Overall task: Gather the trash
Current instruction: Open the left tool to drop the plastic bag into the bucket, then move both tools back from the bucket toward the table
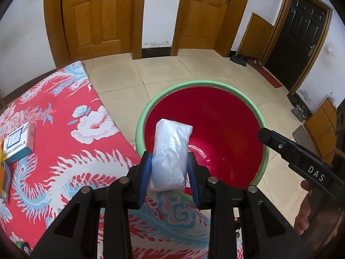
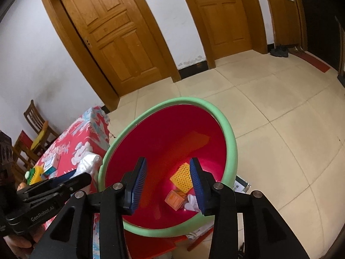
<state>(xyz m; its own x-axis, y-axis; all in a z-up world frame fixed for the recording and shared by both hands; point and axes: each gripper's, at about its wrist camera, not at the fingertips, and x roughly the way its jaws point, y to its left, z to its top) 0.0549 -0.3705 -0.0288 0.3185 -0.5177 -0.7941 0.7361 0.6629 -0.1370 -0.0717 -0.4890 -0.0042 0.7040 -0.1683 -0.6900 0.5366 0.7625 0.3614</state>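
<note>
My left gripper (image 1: 169,168) is shut on a white plastic-wrapped packet (image 1: 170,153) and holds it upright over the near rim of a red bin with a green rim (image 1: 163,95). My right gripper (image 2: 169,183) is open and empty, hanging over the mouth of the same bin (image 2: 226,129). Inside the bin lie a yellow mesh piece (image 2: 182,176), a small orange packet (image 2: 174,199) and crumpled white paper (image 2: 192,202). The packet (image 2: 89,161) and the left gripper (image 2: 71,180) show at the left of the right wrist view. The right gripper's body (image 1: 301,157) shows at the right of the left wrist view.
A table with a red floral cloth (image 1: 64,151) stands left of the bin and carries a small white and teal box (image 1: 19,142) and yellow items (image 2: 35,173). Wooden chairs (image 2: 34,129) stand behind it. Tiled floor (image 1: 172,71) runs to wooden doors (image 1: 97,15) and a dark door (image 1: 301,34).
</note>
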